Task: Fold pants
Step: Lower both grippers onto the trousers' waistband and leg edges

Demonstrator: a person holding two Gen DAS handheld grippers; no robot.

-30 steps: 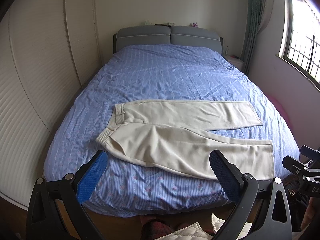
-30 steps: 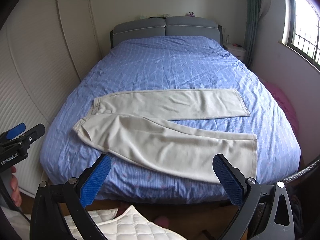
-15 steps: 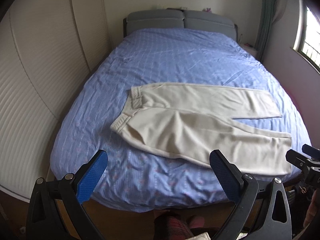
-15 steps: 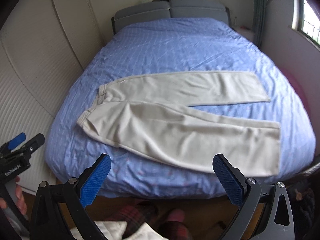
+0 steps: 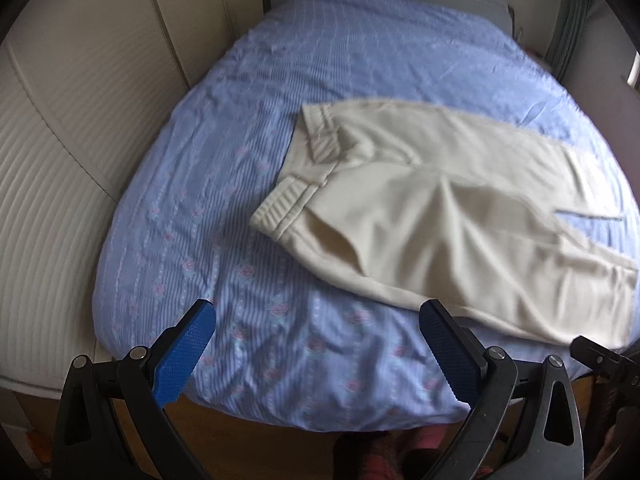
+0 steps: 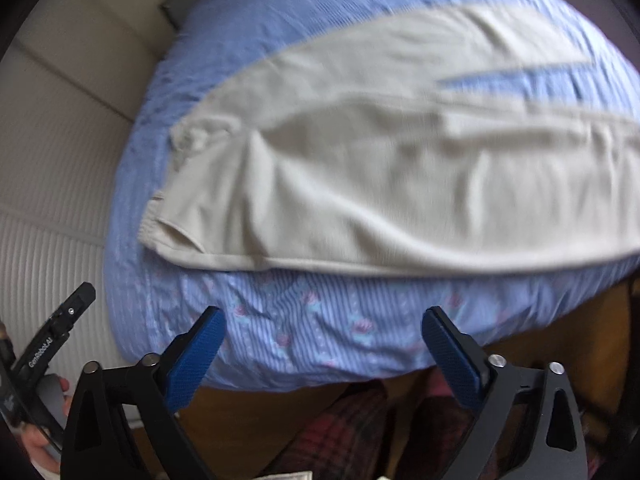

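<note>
Cream woven cloth, soft and light, makes up the pants (image 5: 432,216), which lie spread flat on the bed (image 5: 248,288) with both legs apart and running away from the ribbed waistband (image 5: 280,208). We judge they will drape and sag the moment they are lifted, and slide easily over the blue striped cover, so a pinch at one point will bunch them. Better holds, we think, are the thicker waistband corner nearest the bed's foot and the hem of the near leg, which lies beyond the frame. Our left gripper (image 5: 316,344) hangs short of the bed's foot, fingers wide and holding nothing; our right gripper (image 6: 324,340) does likewise. On the left tool's body (image 6: 40,354), seen from the right camera, we read "GenRobot.AI".
</note>
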